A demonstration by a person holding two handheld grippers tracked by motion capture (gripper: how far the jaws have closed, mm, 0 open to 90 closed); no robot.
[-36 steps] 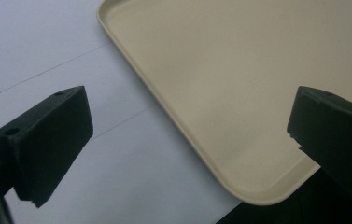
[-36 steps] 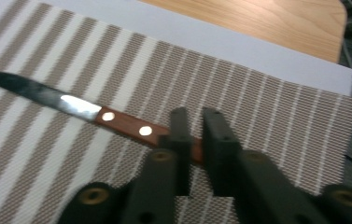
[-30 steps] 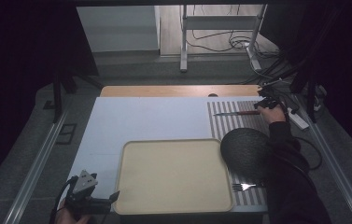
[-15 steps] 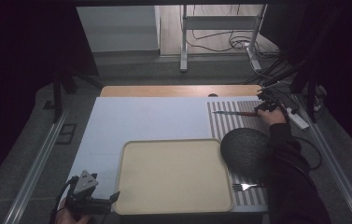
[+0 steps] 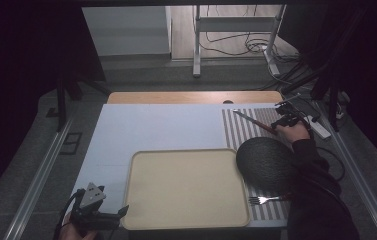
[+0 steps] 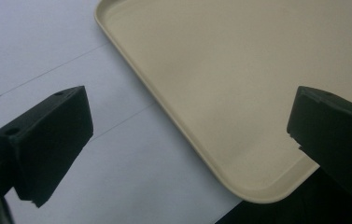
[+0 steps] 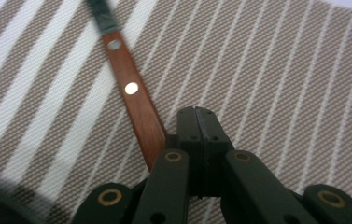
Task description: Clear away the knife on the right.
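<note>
On the striped beige placemat (image 5: pixel 256 131) at the table's far right, the wooden-handled knife (image 7: pixel 134 105) lies just left of the right gripper (image 7: pixel 196 122), jaws pressed together empty, handle end nearest them, while the left gripper (image 6: pixel 190 135), jaws spread, hovers by the cream tray (image 6: pixel 239 84).

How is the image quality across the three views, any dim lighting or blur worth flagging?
High view: dim, surroundings nearly black, though the tray and striped mat read fine. Left gripper view: evenly lit and sharp. Right gripper view: the knife is blurred toward its blade end, and the mat weave softens at the far edge.
</note>
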